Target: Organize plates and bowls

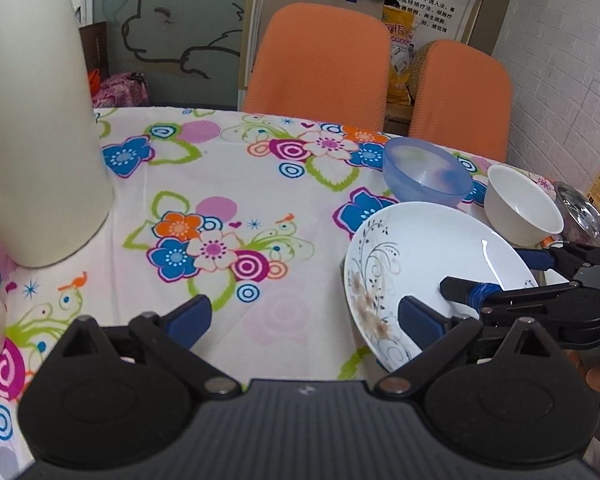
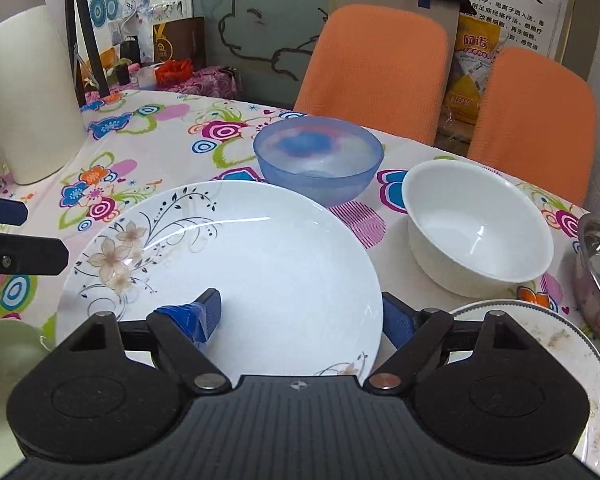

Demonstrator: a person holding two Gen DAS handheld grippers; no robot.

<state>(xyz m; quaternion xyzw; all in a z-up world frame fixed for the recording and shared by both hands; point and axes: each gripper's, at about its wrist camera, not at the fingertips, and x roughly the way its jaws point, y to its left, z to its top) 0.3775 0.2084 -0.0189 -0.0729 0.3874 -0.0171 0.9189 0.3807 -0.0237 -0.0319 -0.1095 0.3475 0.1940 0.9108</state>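
Two plates [image 2: 260, 264], three bowls [image 2: 318, 160], one jug [image 1: 36, 120].

Both grippers look like the same build: a ribbed dark grey body with a tiny cross logo in the middle, two big rounded black housings either side, and black link arms on silver pivot pins. The left gripper [image 1: 304, 322] has plain blue fingertip pads [image 1: 190, 317]. The right gripper [image 2: 302, 316] has blue tape wrapped messily round one finger [image 2: 198, 318].
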